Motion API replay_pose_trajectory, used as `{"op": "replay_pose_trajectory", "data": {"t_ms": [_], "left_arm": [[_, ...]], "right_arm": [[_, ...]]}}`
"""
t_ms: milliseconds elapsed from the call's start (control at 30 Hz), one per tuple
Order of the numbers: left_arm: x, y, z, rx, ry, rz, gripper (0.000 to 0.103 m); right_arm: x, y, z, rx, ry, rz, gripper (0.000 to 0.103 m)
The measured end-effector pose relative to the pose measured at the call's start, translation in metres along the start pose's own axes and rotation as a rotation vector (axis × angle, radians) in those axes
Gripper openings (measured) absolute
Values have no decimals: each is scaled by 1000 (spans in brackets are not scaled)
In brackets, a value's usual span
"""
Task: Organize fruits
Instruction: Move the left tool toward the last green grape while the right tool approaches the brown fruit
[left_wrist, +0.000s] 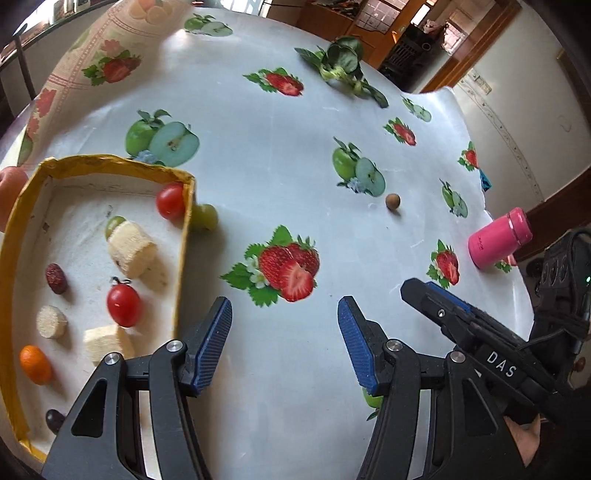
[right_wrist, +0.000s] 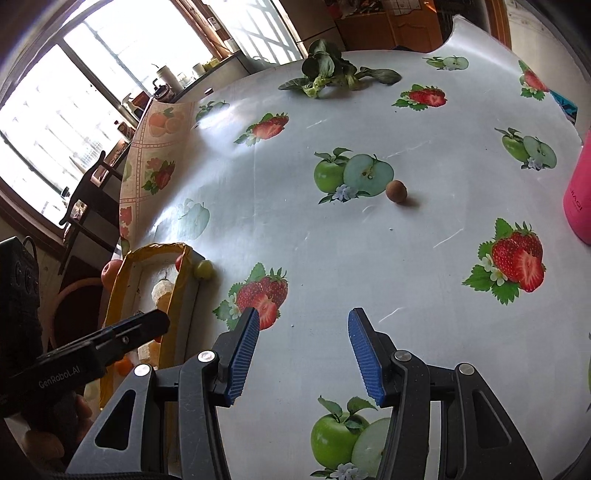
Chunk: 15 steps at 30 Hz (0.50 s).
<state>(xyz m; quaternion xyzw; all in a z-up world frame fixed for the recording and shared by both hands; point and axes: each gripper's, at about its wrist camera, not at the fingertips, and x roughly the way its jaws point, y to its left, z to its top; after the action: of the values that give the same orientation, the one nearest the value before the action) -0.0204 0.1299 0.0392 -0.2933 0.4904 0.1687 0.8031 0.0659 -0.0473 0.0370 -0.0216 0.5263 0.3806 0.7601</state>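
A yellow-rimmed tray (left_wrist: 110, 162) at the left holds cherry tomatoes (left_wrist: 123, 305), banana pieces (left_wrist: 131, 248), a red date (left_wrist: 56, 278), a small orange (left_wrist: 35, 363) and a green grape (left_wrist: 113, 223). Another green grape (left_wrist: 205, 217) lies on the cloth just outside the tray's right wall. A small brown round fruit (left_wrist: 392, 202) (right_wrist: 396, 191) lies alone in mid-table. My left gripper (left_wrist: 284, 339) is open and empty over the cloth, right of the tray. My right gripper (right_wrist: 301, 352) is open and empty too; the tray (right_wrist: 177, 291) sits to its left.
A leafy green vegetable (left_wrist: 343, 62) (right_wrist: 325, 72) lies at the far side. A pink bottle (left_wrist: 498, 236) (right_wrist: 580, 195) stands at the right edge. A peach-coloured fruit (left_wrist: 11, 188) sits outside the tray's left wall. The fruit-print tablecloth (left_wrist: 277, 147) covers the table.
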Motion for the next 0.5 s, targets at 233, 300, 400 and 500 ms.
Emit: {"op": "replay_pose_trajectory", "data": {"t_ms": [233, 300, 400, 500], "left_arm": [[43, 15, -4, -46, 68, 94, 58], [46, 25, 2, -61, 54, 104, 58], [52, 27, 17, -49, 35, 170, 58], [61, 28, 32, -46, 24, 209, 58]], "right_arm": [[5, -20, 6, 19, 3, -20, 53], [8, -26, 9, 27, -1, -22, 53], [17, -35, 17, 33, -5, -31, 53], [29, -42, 26, 33, -10, -46, 53]]}}
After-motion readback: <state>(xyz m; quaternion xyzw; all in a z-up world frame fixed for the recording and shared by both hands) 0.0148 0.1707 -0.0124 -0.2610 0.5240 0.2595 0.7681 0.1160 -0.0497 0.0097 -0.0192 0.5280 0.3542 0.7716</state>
